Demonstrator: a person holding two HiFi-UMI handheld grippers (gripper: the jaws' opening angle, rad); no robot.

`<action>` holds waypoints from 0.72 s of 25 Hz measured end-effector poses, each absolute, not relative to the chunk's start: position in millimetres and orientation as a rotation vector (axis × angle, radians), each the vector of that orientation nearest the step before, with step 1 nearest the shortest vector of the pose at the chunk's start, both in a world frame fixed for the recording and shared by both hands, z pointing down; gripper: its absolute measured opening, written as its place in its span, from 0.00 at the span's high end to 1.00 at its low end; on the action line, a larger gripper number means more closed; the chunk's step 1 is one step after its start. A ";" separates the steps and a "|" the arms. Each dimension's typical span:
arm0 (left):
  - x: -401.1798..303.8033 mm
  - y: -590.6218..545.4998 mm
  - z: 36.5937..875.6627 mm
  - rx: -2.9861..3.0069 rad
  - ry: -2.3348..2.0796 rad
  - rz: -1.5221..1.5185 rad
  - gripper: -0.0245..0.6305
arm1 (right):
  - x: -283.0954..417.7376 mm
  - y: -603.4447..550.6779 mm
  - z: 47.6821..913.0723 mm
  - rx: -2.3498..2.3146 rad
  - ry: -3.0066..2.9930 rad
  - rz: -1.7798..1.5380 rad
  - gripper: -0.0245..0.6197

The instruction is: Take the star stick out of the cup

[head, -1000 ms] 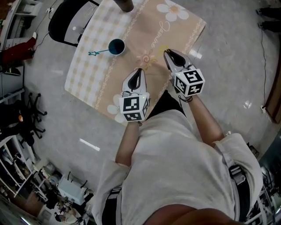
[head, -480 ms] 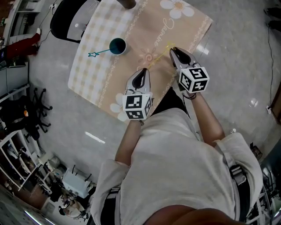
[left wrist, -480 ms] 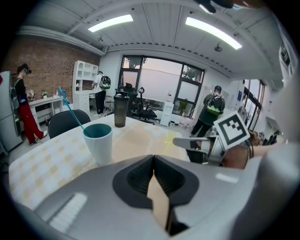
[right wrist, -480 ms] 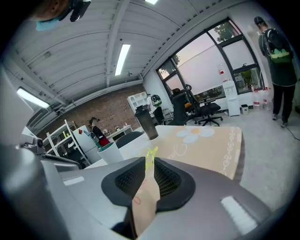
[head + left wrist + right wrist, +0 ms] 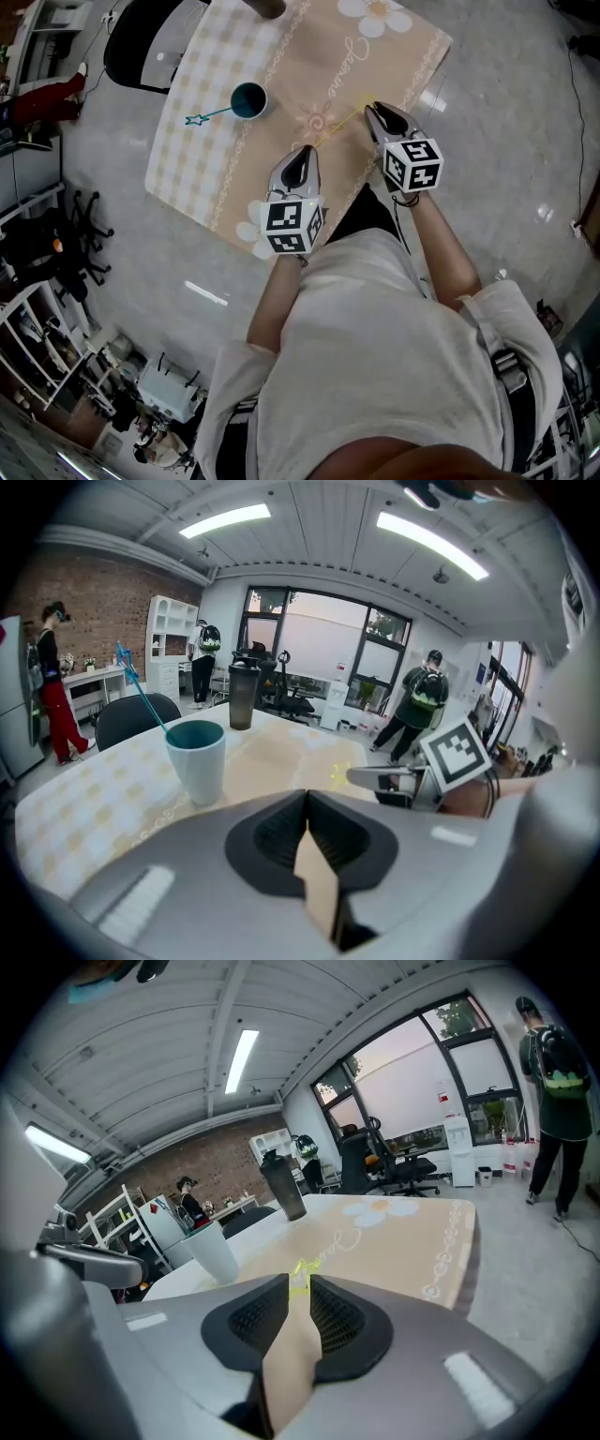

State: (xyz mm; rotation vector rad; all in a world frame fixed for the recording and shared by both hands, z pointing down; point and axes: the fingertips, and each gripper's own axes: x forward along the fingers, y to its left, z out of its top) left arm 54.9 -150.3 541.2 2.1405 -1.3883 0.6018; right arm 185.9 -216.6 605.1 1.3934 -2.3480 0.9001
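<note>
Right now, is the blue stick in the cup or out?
In: the blue stick leans out of the upright cup, star end beyond the rim.

Bright, even indoor light on my feeds: ceiling strip lights point(image 5: 225, 519) plus daylight thru big windows point(image 5: 319, 635). Head view sharp, w/ white glare streaks on the glossy floor point(image 5: 206, 293). Both gripper views are fisheye, edges bent, corners dark; left gripper point(image 5: 307, 797) & right gripper point(image 5: 298, 1283) bodies blur up close.
</note>
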 end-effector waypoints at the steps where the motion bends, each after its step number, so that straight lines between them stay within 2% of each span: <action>1: 54.6 -150.3 541.2 2.140 -1.389 0.599 0.96 | 186.5 -216.3 606.0 1.393 -2.339 0.893 0.85; 11: 41.9 -153.7 537.8 2.124 -1.422 0.552 0.96 | 186.6 -219.7 602.6 1.389 -2.290 0.810 0.80; 15: 31.9 -155.3 532.9 2.106 -1.456 0.524 0.96 | 172.7 -225.1 589.5 1.345 -2.330 0.762 0.85; 18: 17.7 -154.6 528.2 2.083 -1.507 0.499 0.96 | 150.4 -231.2 572.5 1.283 -2.385 0.669 0.96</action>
